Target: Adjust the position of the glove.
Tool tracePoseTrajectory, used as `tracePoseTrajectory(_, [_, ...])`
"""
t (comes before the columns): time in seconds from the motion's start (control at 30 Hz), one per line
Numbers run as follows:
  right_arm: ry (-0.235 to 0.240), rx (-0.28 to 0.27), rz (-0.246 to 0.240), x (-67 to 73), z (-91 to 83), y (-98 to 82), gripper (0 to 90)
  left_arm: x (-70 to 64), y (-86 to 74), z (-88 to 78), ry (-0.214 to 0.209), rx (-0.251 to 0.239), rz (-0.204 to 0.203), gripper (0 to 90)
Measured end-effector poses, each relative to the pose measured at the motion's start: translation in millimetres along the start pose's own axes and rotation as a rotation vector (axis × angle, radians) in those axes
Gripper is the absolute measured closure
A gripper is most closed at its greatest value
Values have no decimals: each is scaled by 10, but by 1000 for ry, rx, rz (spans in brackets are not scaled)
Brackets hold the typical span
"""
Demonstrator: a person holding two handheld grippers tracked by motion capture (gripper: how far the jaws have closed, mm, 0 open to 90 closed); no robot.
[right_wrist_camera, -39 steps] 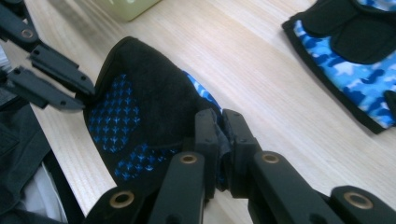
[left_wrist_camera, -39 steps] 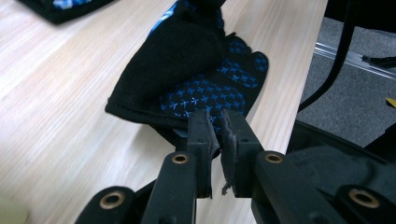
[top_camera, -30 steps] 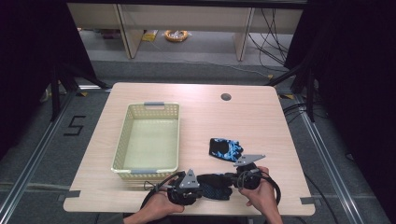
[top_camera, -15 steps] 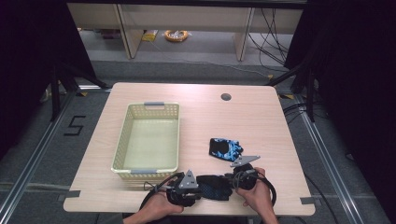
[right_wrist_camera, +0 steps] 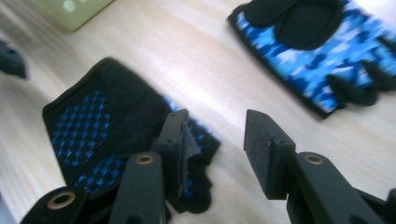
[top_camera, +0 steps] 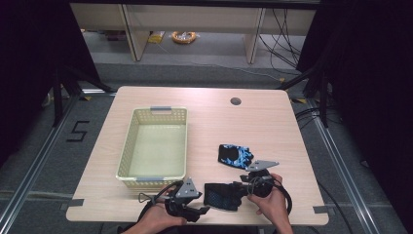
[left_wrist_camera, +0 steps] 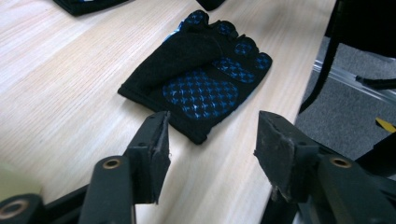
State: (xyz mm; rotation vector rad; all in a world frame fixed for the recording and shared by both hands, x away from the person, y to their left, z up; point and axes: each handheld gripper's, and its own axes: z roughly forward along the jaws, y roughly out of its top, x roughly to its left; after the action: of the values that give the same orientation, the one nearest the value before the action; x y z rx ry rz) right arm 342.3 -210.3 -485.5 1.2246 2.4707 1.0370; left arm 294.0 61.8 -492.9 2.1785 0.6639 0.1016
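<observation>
The basket [top_camera: 155,144], at 9 o'clock of centre, is empty. The left gripper [left_wrist_camera: 212,140] has just been opening; its jaws stand apart, clear of the black-and-blue glove [left_wrist_camera: 201,77], which lies flat at the table's 6 o'clock edge. This glove looks light, limp and grippy-palmed; judged best pinched at the cuff hem. The right gripper [right_wrist_camera: 217,140], also just opening, has nothing pressed between its pads. A second glove [top_camera: 235,154] lies at 1 o'clock of the first.
</observation>
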Motion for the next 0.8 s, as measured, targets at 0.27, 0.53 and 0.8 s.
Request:
tracePoseTrajectory(0.27, [-60, -26, 3, -94, -21, 116, 572, 24, -137, -200, -15, 3, -29, 355])
tracePoseTrajectory(0.53, [-146, -30, 22, -221, 74, 336, 556, 56, -268, -313, -11, 8, -45, 306])
tracePoseTrajectory(0.8, [-187, -9, 37, -387, 289, 497, 565, 133, -415, -412, 4, 20, -84, 302])
